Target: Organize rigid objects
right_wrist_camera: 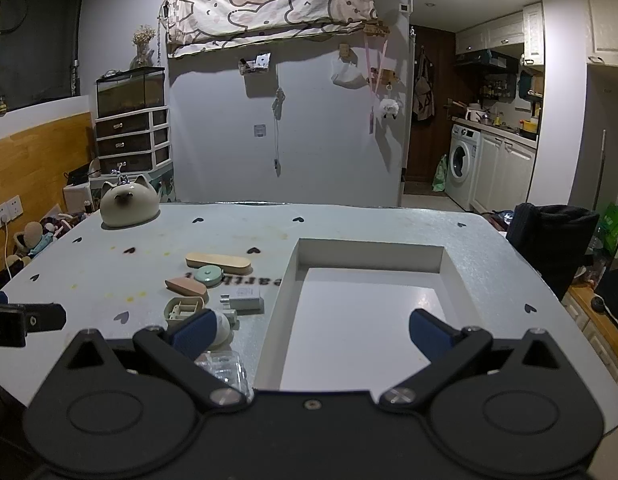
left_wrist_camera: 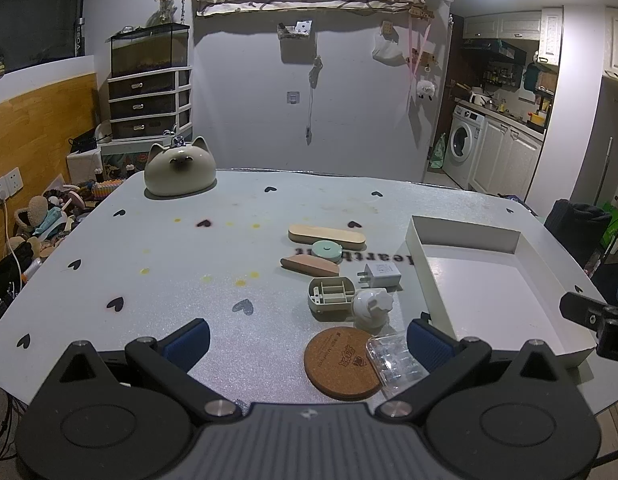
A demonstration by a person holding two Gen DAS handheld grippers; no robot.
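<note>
Small rigid items cluster mid-surface: cork coaster (left_wrist_camera: 343,363), clear case (left_wrist_camera: 393,357), white charger (left_wrist_camera: 381,275), all at nine o'clock of the empty white tray (right_wrist_camera: 367,256). Left claw (left_wrist_camera: 307,342) gapes wide, holding nothing; right claw (right_wrist_camera: 311,332) likewise, over the tray.

Black left gripper (left_wrist_camera: 307,342) and right gripper (right_wrist_camera: 311,334) bodies, blue ribbed fingers (left_wrist_camera: 187,339), silver pivot screws.

White tray (right_wrist_camera: 287,276), brown cork coaster (left_wrist_camera: 341,364)
</note>
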